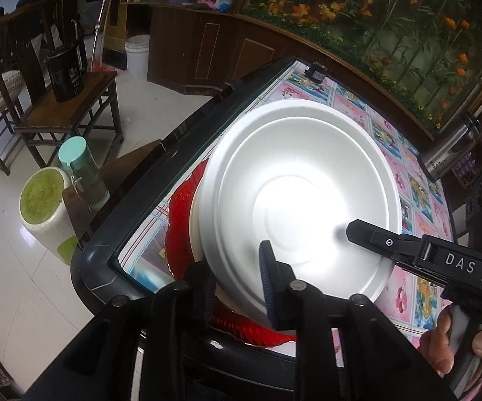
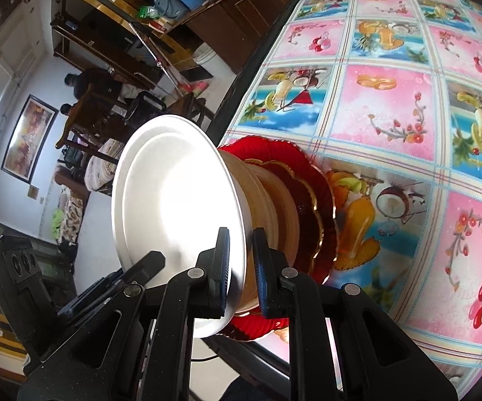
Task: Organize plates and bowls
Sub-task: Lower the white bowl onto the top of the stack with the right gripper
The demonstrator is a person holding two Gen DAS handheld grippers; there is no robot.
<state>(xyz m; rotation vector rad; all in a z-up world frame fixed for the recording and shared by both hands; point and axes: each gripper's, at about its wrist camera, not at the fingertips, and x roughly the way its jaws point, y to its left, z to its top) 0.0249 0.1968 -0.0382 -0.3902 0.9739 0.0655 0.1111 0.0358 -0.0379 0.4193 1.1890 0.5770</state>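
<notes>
At the centre of both frames, a white bowl [image 2: 181,200] tops a stack on a red plate [image 2: 321,200] at the counter [image 2: 391,107] edge (floral cloth). Both grippers, left [image 1: 237,284] and right [image 2: 241,267], have fingers straddling its rim, though whether they pinch it I cannot tell.

A fruit-patterned tablecloth [image 2: 391,107] covers the table, with a wooden chair [image 1: 70,113] and white bucket [image 1: 137,54] beyond.

A white bowl [image 1: 294,193] is stacked on a cream bowl [image 2: 267,200], which is nested in red scalloped glass plates [image 2: 311,193] with gilt rims. The stack is placed at the tabletop [image 2: 391,107] corner, near its edge.
</notes>
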